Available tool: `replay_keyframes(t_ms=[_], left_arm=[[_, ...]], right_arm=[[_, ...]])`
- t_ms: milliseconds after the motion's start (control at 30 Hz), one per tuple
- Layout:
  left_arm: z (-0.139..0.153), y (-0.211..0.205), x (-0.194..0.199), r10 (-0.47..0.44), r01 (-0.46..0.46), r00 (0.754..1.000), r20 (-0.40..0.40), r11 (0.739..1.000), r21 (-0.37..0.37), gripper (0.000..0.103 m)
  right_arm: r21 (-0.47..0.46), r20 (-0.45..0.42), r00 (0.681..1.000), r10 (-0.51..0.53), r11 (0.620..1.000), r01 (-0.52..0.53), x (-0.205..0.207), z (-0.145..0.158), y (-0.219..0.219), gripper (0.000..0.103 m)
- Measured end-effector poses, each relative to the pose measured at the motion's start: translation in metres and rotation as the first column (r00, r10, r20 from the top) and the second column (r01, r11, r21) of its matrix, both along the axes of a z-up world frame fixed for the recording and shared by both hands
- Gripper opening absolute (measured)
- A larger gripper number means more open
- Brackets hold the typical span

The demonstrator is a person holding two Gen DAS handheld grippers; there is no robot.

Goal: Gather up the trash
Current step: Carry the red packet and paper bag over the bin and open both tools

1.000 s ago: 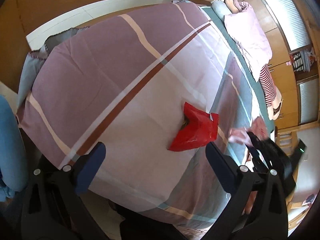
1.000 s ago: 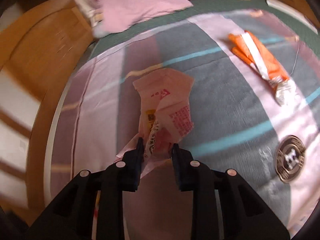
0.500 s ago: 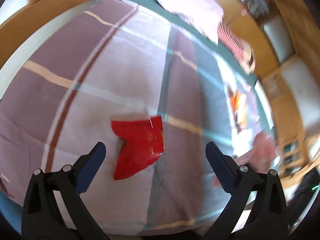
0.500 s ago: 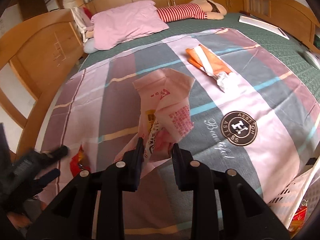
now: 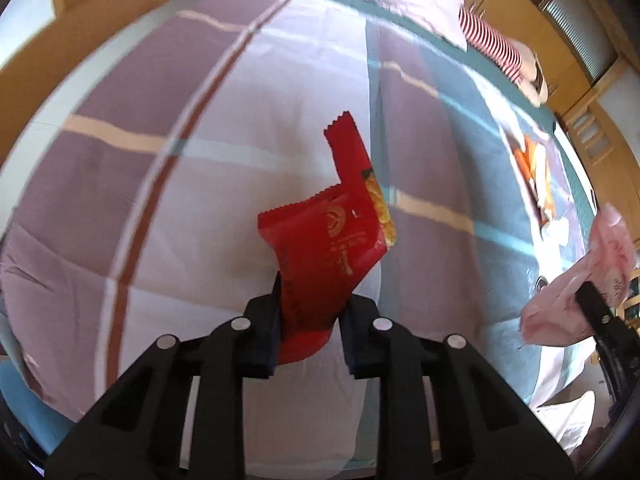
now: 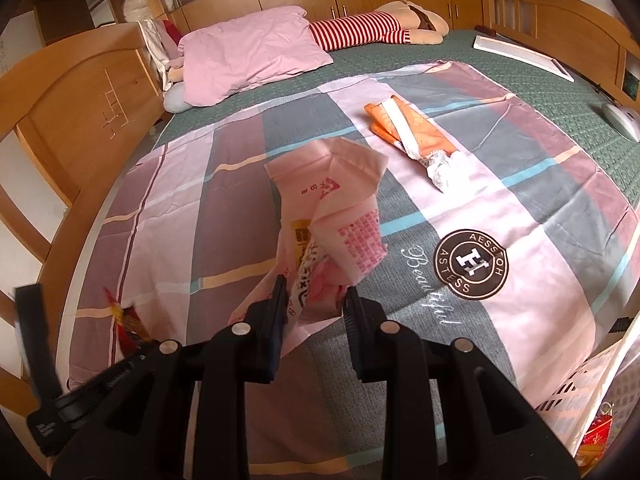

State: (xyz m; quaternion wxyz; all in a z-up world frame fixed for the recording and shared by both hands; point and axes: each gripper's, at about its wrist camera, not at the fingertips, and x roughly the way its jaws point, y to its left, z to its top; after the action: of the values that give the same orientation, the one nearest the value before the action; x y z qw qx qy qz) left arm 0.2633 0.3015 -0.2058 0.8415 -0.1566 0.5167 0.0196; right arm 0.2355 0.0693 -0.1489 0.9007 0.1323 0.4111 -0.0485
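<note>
My left gripper is shut on a red snack wrapper and holds it above the striped bedsheet. My right gripper is shut on a crumpled pink wrapper, also held above the sheet. The pink wrapper and the right gripper also show at the right edge of the left wrist view. An orange wrapper with crumpled white paper lies on the sheet beyond the right gripper; it also shows in the left wrist view. The left gripper and red wrapper appear at the lower left of the right wrist view.
A pink pillow and a striped plush doll lie at the head of the bed. A wooden bed frame runs along the left. A pale mesh basket holding a red wrapper stands by the bed's lower right corner.
My left gripper has closed on the red wrapper and lifted it off the sheet. My right gripper has kept hold of the pink wrapper with little movement.
</note>
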Motion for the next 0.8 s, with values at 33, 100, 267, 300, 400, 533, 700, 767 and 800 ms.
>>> replay_keyframes(t_ms=[33,100,267,300,400,533,700,767,800], left_arm=[[0.005,-0.002,-0.001,0.003,-0.003,1.000,0.022,1.000,0.008,0.024],[0.019,-0.004,-0.007,0.007,-0.009,0.998,0.069,1.000,0.020,0.024],[0.056,-0.017,-0.029,-0.008,-0.002,0.981,0.196,0.999,0.053,0.024],[0.063,-0.023,-0.035,-0.019,0.005,0.974,0.226,0.998,0.064,0.024],[0.075,-0.041,-0.040,-0.050,0.032,0.961,0.273,0.997,0.071,0.024],[0.076,-0.062,-0.039,-0.113,0.104,0.950,0.292,0.993,0.049,0.024],[0.073,-0.087,-0.039,-0.193,0.231,0.937,0.292,0.968,-0.101,0.024],[0.074,-0.102,-0.038,-0.267,0.329,0.917,0.298,0.927,-0.182,0.024],[0.075,-0.109,-0.040,-0.298,0.367,0.905,0.305,0.908,-0.202,0.024]], right_arm=[[0.003,-0.001,1.000,0.002,1.000,-0.002,0.000,0.000,0.000,0.028],[0.005,-0.004,1.000,0.005,1.000,-0.005,0.001,-0.001,-0.001,0.028],[0.010,-0.011,1.000,0.000,1.000,0.001,0.003,-0.002,-0.004,0.028],[0.014,-0.011,1.000,-0.005,1.000,0.005,0.003,-0.002,-0.005,0.028],[0.045,0.017,0.999,-0.036,0.998,0.036,0.000,0.002,-0.016,0.028],[0.134,0.103,0.987,-0.124,0.985,0.109,-0.019,0.019,-0.050,0.028],[0.131,0.178,0.973,-0.144,0.984,0.122,-0.065,0.070,-0.109,0.028],[0.071,0.184,0.975,-0.120,0.992,0.109,-0.086,0.096,-0.133,0.028],[0.033,0.174,0.979,-0.107,0.994,0.103,-0.096,0.104,-0.144,0.028]])
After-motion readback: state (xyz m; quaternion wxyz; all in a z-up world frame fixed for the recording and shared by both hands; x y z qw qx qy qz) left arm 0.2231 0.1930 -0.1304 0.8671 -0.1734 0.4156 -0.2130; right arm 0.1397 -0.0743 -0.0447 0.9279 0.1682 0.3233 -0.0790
